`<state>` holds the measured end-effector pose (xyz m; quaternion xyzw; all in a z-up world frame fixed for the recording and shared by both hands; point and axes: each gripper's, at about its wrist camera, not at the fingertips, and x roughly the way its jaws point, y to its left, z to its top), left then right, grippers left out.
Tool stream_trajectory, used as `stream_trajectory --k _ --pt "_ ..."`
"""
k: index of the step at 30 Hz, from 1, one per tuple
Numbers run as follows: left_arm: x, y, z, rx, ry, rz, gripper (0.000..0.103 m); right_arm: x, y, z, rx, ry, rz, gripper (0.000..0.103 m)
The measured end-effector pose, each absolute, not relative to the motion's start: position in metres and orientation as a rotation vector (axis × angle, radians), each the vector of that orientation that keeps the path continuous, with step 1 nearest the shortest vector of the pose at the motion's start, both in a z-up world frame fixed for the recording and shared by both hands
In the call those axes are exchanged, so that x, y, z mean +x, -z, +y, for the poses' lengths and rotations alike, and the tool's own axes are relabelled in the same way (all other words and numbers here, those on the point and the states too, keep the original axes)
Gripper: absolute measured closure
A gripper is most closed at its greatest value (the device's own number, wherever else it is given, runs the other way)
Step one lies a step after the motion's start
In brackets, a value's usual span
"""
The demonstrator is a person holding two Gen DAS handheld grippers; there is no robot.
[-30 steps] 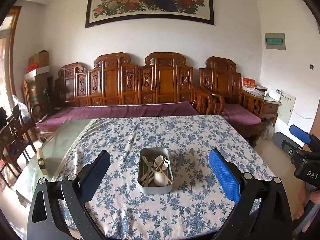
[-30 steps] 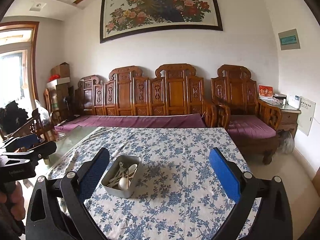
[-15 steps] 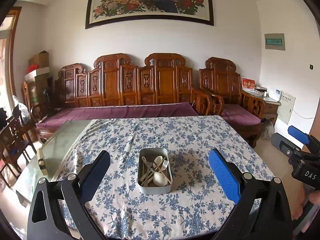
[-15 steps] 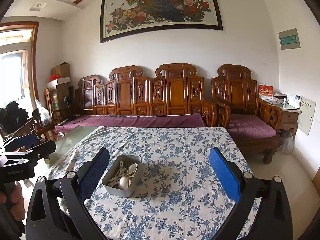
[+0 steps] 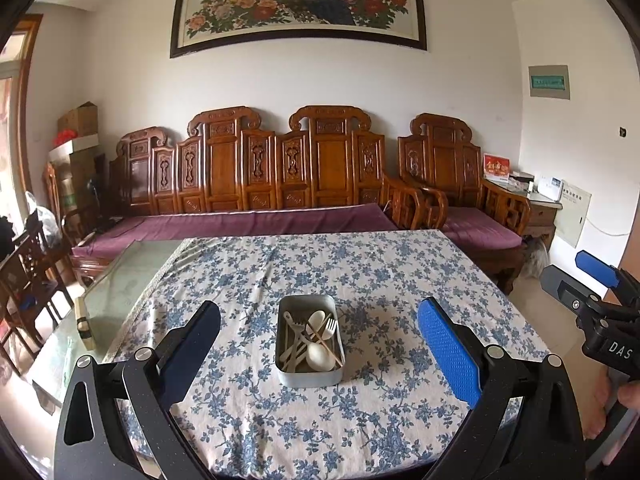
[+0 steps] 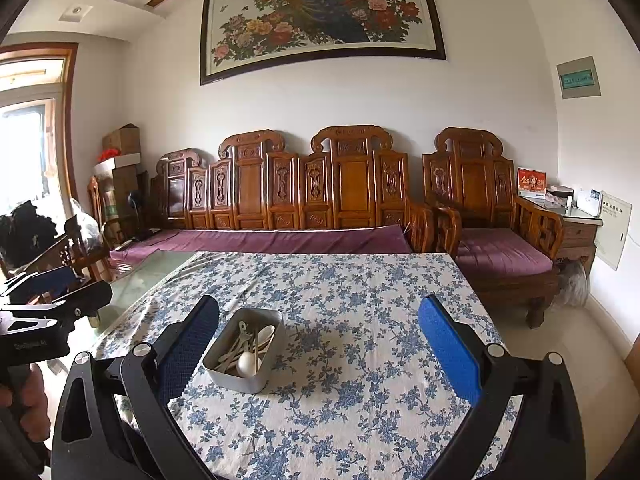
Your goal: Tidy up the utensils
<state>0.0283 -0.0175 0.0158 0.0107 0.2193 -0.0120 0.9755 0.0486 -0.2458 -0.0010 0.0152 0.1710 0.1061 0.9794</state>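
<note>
A grey metal tin stands near the front of the table on a blue-flowered cloth. Inside it lie several pale utensils: a fork, spoons and thin chopsticks. My left gripper hangs open above the table's front edge, and the tin shows between its fingers. In the right wrist view the same tin sits just inside the left finger of my right gripper, which is open and holds nothing. Each gripper shows at the edge of the other's view, the right gripper and the left gripper.
A carved wooden sofa with purple cushions runs behind the table, an armchair at its right. Bare glass tabletop lies left of the cloth. Wooden chairs stand far left. A hand grips the left tool.
Both views have crept slightly nearer the table and the tin looks a little closer. Both grippers stay open and nothing on the table has moved.
</note>
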Motion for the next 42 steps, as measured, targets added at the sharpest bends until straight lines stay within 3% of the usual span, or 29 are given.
stream_trajectory --k 42 --pt "0.0284 -0.0106 -0.0182 0.015 0.029 0.442 0.008 0.0484 0.0017 -0.2469 0.030 -0.214 0.346 0.002"
